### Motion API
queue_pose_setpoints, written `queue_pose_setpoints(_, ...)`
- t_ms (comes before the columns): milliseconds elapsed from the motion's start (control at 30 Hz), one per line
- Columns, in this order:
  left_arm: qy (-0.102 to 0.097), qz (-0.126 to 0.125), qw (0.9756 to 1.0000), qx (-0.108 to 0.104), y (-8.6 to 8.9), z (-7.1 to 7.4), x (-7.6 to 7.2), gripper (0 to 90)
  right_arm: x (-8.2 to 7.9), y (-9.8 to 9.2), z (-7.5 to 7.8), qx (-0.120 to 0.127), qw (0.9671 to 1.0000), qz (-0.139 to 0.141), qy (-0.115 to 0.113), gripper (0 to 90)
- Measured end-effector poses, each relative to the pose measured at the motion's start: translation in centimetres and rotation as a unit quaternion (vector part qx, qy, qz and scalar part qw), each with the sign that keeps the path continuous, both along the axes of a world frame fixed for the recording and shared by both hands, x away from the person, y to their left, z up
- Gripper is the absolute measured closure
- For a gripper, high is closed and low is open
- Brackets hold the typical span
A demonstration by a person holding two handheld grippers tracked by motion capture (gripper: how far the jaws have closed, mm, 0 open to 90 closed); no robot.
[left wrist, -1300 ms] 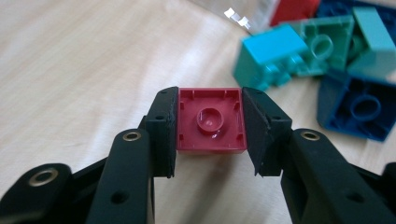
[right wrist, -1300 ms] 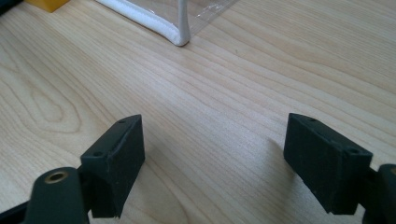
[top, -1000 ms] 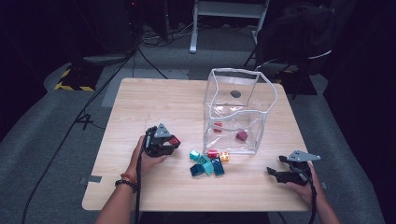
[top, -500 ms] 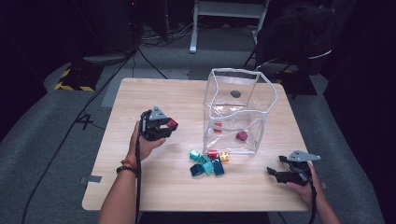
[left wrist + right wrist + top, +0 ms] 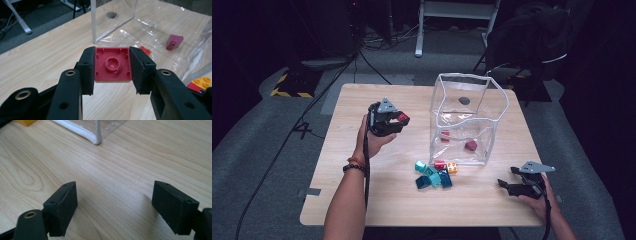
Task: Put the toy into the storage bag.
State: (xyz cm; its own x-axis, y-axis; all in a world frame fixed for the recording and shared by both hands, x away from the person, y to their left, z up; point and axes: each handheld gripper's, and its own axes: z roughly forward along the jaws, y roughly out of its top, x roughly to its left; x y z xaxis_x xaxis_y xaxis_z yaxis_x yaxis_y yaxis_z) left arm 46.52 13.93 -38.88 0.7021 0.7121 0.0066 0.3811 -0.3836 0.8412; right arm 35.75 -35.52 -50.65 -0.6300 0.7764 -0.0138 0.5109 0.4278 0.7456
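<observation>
My left gripper (image 5: 401, 120) (image 5: 112, 71) is shut on a red square brick (image 5: 112, 65) (image 5: 402, 118), its hollow underside facing the camera, held above the table left of a clear plastic box (image 5: 469, 120). Inside the box lie a maroon brick (image 5: 470, 145) (image 5: 174, 41) and a small red brick (image 5: 445, 135) (image 5: 145, 50). A pile of teal, red and yellow bricks (image 5: 434, 174) sits in front of the box. My right gripper (image 5: 504, 184) (image 5: 113, 206) rests open near the table's front right, with bare wood between its jaws.
The wooden table (image 5: 402, 210) has free room on its left half and front. The box's white-edged corner (image 5: 96, 138) lies just ahead in the right gripper view. Cables (image 5: 307, 120), a chair and a stand's legs (image 5: 452, 30) are on the floor behind the table.
My left gripper has risen off the table with the red brick and moved toward the far side, closer to the box. The right gripper has stayed in place.
</observation>
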Motion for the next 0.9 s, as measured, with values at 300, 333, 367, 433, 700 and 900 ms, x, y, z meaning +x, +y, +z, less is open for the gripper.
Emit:
queue_pose_setpoints(300,-0.012,-0.001,0.9998,-0.012,-0.7,2.2,0.8,59.0,0.0,0.0,0.0,0.0,1.0,0.0,0.0,20.9)
queue_pose_setpoints(333,-0.016,-0.004,0.9998,-0.014,-0.8,2.6,0.9,59.0,0.0,0.0,0.0,0.0,1.0,0.0,0.0,21.0)
queue_pose_setpoints(367,-0.021,-0.005,0.9996,-0.017,-1.0,3.0,0.9,59.0,0.0,0.0,0.0,0.0,1.0,0.0,0.0,20.9)
queue_pose_setpoints(433,-0.028,-0.011,0.9995,-0.014,-1.4,3.8,0.9,59.0,0.0,0.0,0.0,0.0,1.0,0.0,0.0,20.9)
queue_pose_setpoints(700,-0.049,-0.027,0.9984,-0.01,-3.6,6.5,1.2,59.0,0.0,0.0,0.0,0.0,1.0,0.0,0.0,20.9)
queue_pose_setpoints(900,-0.067,-0.045,0.9966,-0.014,-5.4,8.8,1.2,59.0,0.0,0.0,0.0,0.0,1.0,0.0,0.0,20.9)
